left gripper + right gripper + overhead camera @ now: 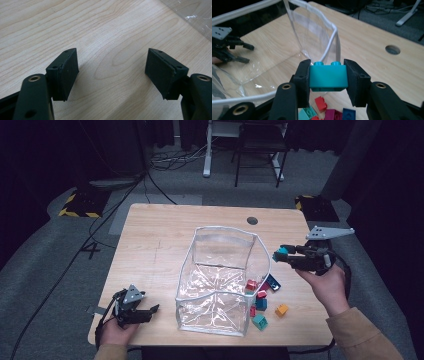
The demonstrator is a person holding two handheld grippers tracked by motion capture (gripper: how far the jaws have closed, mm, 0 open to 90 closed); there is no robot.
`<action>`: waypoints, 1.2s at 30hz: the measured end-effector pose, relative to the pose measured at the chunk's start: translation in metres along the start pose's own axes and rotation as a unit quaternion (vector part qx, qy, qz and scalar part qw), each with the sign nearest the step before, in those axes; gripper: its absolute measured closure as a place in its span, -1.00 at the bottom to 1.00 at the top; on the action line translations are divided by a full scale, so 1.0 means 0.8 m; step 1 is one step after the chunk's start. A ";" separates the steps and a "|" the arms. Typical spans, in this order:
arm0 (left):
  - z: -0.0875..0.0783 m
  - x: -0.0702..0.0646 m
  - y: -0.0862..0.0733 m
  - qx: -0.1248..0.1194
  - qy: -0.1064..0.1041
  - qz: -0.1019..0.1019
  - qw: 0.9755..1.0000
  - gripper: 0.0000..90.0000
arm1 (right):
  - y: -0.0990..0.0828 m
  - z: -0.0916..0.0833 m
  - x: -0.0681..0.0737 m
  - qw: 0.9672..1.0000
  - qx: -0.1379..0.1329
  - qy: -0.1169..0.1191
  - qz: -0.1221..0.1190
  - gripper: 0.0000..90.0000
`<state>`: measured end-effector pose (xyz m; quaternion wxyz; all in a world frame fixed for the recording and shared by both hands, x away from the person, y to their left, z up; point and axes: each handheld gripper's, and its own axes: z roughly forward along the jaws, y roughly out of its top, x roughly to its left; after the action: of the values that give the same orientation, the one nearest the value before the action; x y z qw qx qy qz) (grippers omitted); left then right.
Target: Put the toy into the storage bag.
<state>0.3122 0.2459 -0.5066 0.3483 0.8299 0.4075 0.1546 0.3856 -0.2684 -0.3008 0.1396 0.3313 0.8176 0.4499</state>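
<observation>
Teal brick being held up beside the clear bag

The right gripper (327,82) is clamping a teal brick (328,75) in the air just right of the clear plastic bag (220,280), above loose bricks (264,304) lying on the table (155,240); the left gripper (112,72) is resting at the near left, jaws apart and holding nothing

Through the clear bag (220,275), blurred by creases and glare: the red brick (251,285) at its right wall. Cut off at the bottom of the right gripper view: pale teal brick (308,113), magenta brick (332,115), blue brick (349,115). Hidden between the pads: both ends of the teal brick (328,77). Too small in the high view to tell: stud counts on the loose bricks.
</observation>
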 end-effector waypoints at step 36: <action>0.003 0.004 0.003 0.001 0.002 0.002 1.000 -0.43 | 0.129 0.056 0.065 0.997 0.016 0.064 -0.049 0.31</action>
<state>0.3170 0.2463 -0.5065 0.3465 0.8307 0.4067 0.1564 0.4137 -0.1662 -0.2370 0.1039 0.2633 0.8470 0.4499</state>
